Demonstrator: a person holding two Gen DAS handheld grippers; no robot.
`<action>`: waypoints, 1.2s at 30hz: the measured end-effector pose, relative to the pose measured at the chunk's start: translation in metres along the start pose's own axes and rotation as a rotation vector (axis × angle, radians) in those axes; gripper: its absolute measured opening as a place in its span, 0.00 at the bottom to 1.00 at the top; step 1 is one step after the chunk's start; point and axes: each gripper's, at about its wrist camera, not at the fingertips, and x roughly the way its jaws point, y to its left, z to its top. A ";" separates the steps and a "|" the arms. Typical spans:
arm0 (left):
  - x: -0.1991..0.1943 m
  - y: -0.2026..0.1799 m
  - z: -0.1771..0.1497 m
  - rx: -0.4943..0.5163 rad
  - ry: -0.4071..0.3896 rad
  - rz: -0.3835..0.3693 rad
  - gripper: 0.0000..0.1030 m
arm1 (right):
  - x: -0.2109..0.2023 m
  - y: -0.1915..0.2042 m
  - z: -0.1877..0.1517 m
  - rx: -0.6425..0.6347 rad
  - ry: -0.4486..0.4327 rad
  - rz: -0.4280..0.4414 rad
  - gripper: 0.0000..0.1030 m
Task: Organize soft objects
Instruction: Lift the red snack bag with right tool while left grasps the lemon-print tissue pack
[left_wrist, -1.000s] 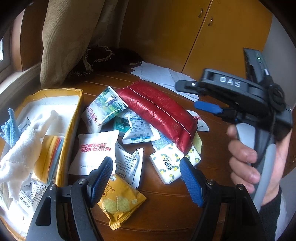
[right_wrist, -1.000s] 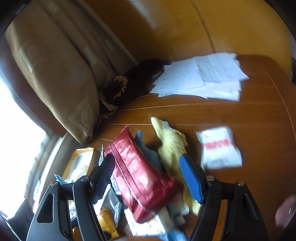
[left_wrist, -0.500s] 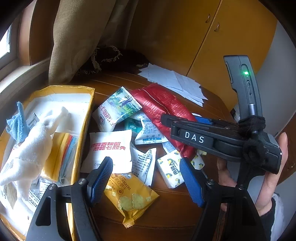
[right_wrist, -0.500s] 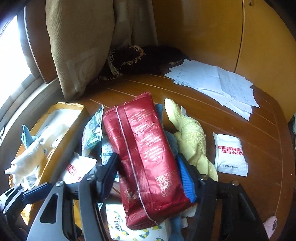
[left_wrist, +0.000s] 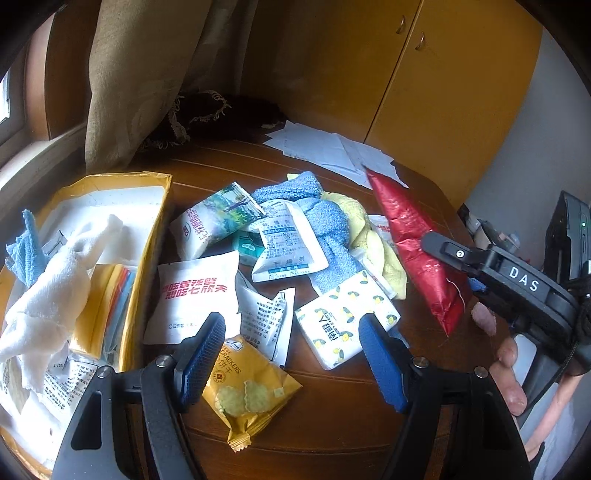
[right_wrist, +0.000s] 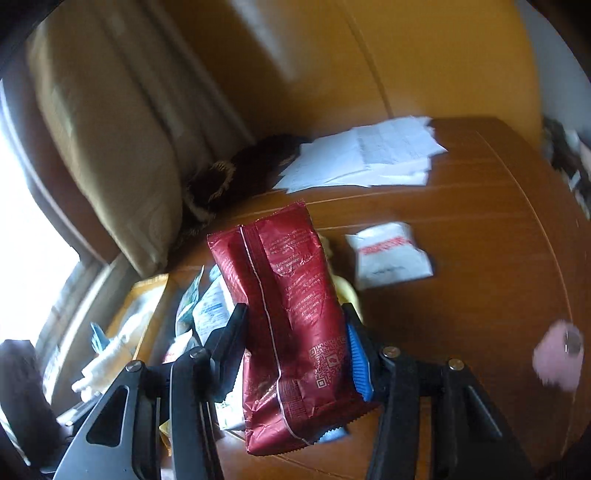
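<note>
Right gripper (right_wrist: 295, 354), jaws closing, clamped across a crinkled red foil snack bag (right_wrist: 284, 317); pads pressed on both sides. Bag lifted clear of the round brown wooden worktop (right_wrist: 480, 258), tilted up, seen from the left wrist view at the right of the pile (left_wrist: 417, 251). Right view motion-blurred.

Left gripper (left_wrist: 291, 358) released, wide apart, nothing between the pads, hung above the near edge of the pile. Directly below: yellow cracker packet (left_wrist: 251, 391), white sachet with red print (left_wrist: 195, 295), lemon-print tissue pack (left_wrist: 343, 325). Further out: blue terry cloth (left_wrist: 314, 206) knotted over a yellow cloth (left_wrist: 369, 229), green-and-white scenic pouch (left_wrist: 218, 218). Left of the pile: yellow cardboard tray (left_wrist: 155, 236) with a white towel (left_wrist: 55, 280) and a small blue cloth (left_wrist: 26, 243) inside. Loose white papers (left_wrist: 332, 155) at the far edge. Second white sachet (right_wrist: 388, 258) alone, well apart from the pile.
</note>
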 end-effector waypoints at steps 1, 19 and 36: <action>0.002 -0.004 0.000 0.016 0.003 0.003 0.76 | -0.005 -0.012 -0.002 0.055 -0.016 0.016 0.47; 0.055 -0.070 0.000 0.304 0.121 -0.097 0.76 | -0.007 -0.056 -0.018 0.259 -0.023 0.065 0.47; 0.065 -0.069 -0.009 0.311 0.135 -0.035 0.76 | -0.006 -0.060 -0.018 0.278 -0.017 0.060 0.47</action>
